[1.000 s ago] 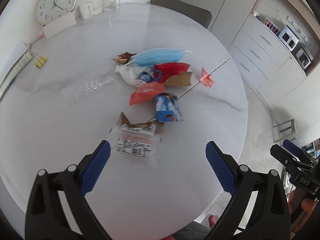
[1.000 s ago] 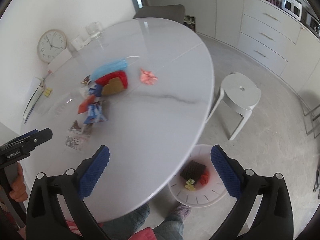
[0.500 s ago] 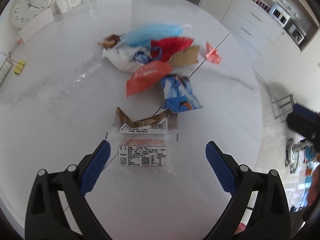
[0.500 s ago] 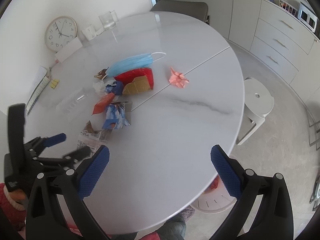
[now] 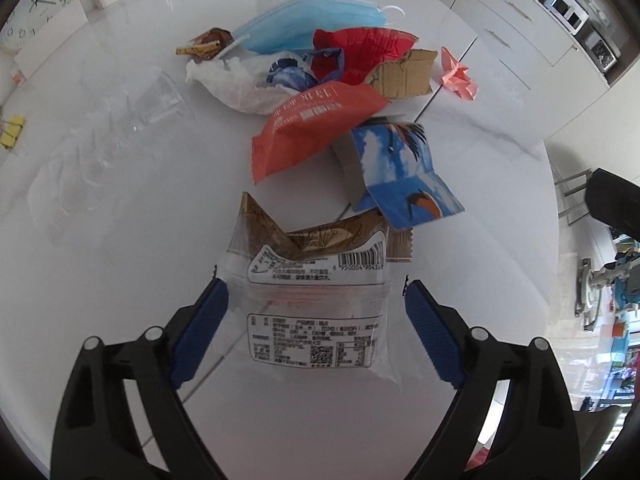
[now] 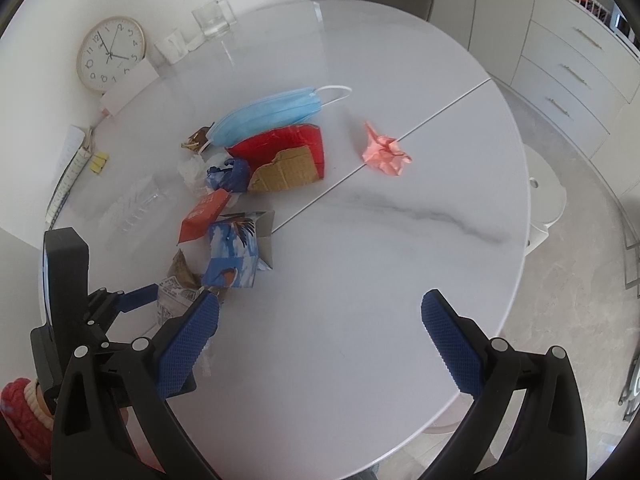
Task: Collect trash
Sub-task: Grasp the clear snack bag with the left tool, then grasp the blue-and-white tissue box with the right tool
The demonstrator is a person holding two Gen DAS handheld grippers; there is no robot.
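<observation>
The clear snack wrapper (image 5: 316, 312) lies flat at the near edge of the litter, printed label up, its torn brown-gold end toward the pile. It looks feather-light, limp and slick, the sort of film that slides or buckles rather than lifts. I'd take it by pinching across its width at the seam band, where the plastic is doubled, rather than the loose near corner.

The left claw (image 5: 316, 300) stands over it, blue pads either side of the wrapper and close to its edges; its jaws have just been closing a little, wrapper between them, but I see no pinch yet. The right claw (image 6: 320, 312) hangs wide apart over bare table, holding nothing.

Just beyond the wrapper sit a blue bird-print carton (image 5: 396, 176), an orange pouch (image 5: 312, 128), a white crumpled bag (image 5: 240, 84), red paper with torn cardboard (image 5: 404, 76), and a blue face mask (image 5: 312, 24). A pink paper scrap (image 5: 460, 74) lies apart to the right; a crushed clear bottle (image 5: 104, 140) lies to the left.

The round table (image 6: 400, 220) is glossy white marble-look with a seam across it, so thin film may skate. A clock (image 6: 110, 54) leans at the far wall; a white stool (image 6: 546, 200) and drawers (image 6: 572, 76) stand to the right.
</observation>
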